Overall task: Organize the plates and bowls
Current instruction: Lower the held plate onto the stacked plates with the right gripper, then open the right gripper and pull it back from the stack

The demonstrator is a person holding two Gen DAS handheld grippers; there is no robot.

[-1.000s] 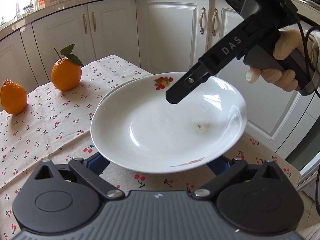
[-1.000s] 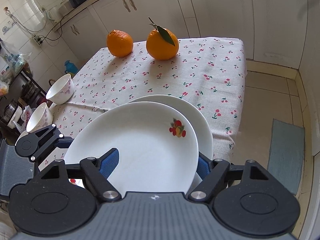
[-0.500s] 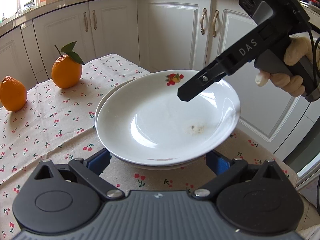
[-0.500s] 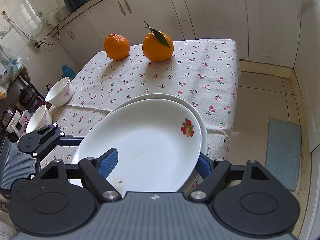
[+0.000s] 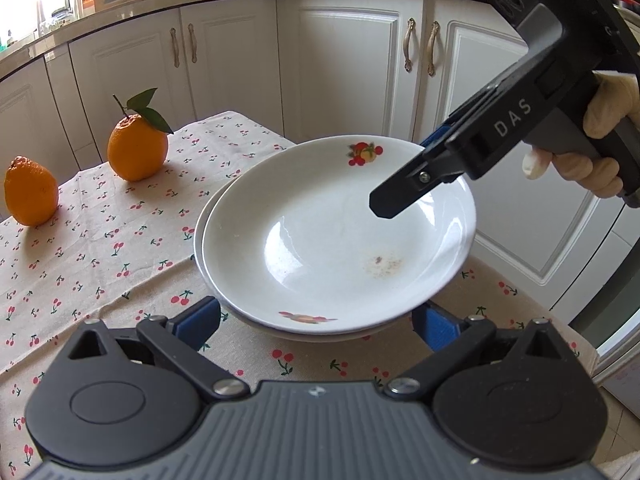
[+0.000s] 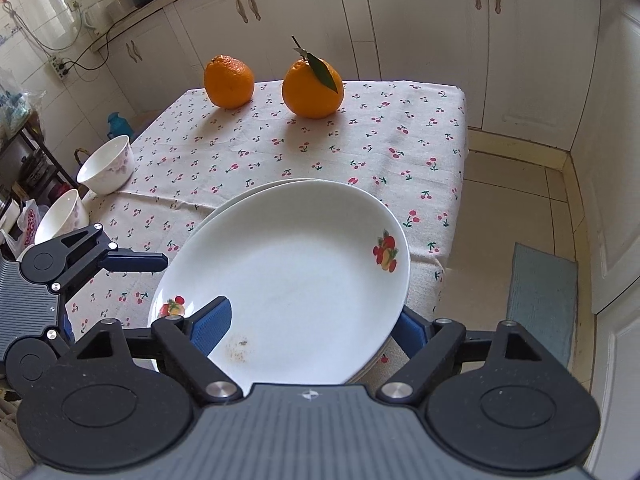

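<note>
Bright daylight, both views. In the left wrist view, an overexposed window (image 5: 24, 0) at 10 o'clock. Specular glare on the glossy white fruit-printed plate (image 5: 288, 240). Soft shadows beside the two oranges (image 6: 312, 88). Strong fisheye bowing of the white cabinet doors (image 6: 440, 20); dark vignette in the corners. Focus sharp throughout.

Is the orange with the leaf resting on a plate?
No, the leafed orange sits directly on the cherry-print tablecloth, well apart from the stacked plates.

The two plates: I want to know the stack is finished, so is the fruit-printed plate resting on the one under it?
Touching. In the left wrist view the top plate sits nested in the lower plate, rims together.
</note>
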